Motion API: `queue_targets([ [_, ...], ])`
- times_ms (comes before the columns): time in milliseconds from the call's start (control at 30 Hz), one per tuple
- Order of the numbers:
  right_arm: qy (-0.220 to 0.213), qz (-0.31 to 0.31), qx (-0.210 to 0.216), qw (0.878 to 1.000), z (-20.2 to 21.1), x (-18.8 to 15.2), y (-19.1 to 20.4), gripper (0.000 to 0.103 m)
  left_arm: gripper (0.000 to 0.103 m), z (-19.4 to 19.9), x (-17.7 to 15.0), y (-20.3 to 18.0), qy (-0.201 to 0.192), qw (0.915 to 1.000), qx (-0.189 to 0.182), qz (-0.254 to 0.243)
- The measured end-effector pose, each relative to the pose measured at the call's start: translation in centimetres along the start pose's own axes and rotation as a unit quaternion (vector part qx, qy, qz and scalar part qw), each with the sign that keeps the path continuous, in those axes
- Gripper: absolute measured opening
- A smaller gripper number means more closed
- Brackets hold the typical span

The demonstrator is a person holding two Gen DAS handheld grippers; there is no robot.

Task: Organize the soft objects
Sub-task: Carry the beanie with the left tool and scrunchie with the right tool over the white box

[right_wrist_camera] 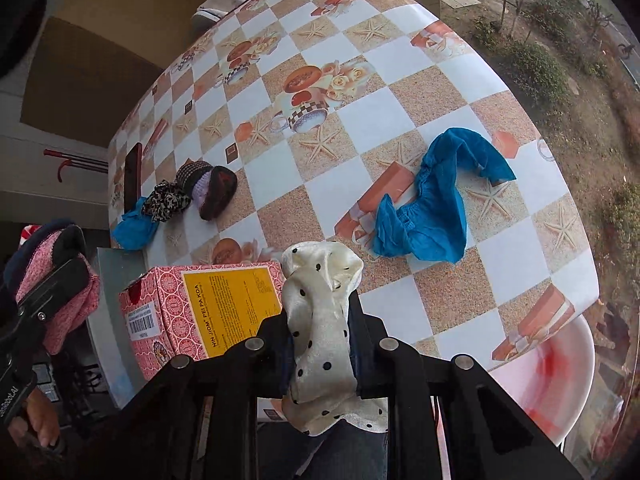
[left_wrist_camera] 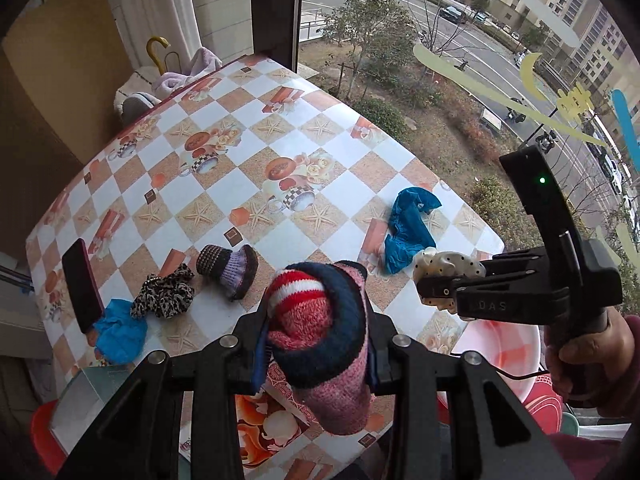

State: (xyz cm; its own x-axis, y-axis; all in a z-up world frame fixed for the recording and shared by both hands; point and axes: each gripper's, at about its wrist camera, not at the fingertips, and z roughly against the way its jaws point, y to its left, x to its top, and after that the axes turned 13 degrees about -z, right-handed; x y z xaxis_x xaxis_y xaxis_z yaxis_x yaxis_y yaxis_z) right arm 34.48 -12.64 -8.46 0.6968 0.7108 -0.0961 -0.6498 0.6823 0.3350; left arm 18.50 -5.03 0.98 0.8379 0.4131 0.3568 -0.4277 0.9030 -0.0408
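Clamped between the fingers of the left gripper [left_wrist_camera: 320, 344] is a rolled pink knitted sock [left_wrist_camera: 320, 344] with a navy cuff and a red-and-white striped toe, held above the near edge of the tabletop [left_wrist_camera: 352, 128]. Off to its right, the right gripper [right_wrist_camera: 320, 344] pinches a cream scrunchie [right_wrist_camera: 320, 320] with black dots, also lifted clear of the checked cloth. Below it lies a pink and yellow box [right_wrist_camera: 208, 308] at the near edge. Farther out, a crumpled blue shoe cover [right_wrist_camera: 432, 200] rests on the right part of the tabletop. Toward the left lie a small purple and brown knitted bootie [left_wrist_camera: 232, 268], a leopard-print scrunchie [left_wrist_camera: 164, 296], a second blue shoe cover [left_wrist_camera: 120, 332] and a dark phone [left_wrist_camera: 82, 284].
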Motion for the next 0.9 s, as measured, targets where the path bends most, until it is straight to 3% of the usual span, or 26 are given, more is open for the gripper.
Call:
queue_targets([
  [133,0.013,0.012,-0.009,1.0,0.0,-4.3,1.2,0.023,0.04,1.7,-4.0,-0.1,0.003,0.9999,-0.005,0.011],
  [433,0.031,0.092,-0.004,0.995,0.1,-11.8,7.1,0.023,0.04,4.2,-12.6,2.6,0.02,0.998,0.027,0.054],
  [900,0.0,0.266,-0.007,0.964,-0.1,-16.4,19.8,0.023,0.04,8.3,-21.1,7.4,0.008,0.9856,0.076,0.151],
])
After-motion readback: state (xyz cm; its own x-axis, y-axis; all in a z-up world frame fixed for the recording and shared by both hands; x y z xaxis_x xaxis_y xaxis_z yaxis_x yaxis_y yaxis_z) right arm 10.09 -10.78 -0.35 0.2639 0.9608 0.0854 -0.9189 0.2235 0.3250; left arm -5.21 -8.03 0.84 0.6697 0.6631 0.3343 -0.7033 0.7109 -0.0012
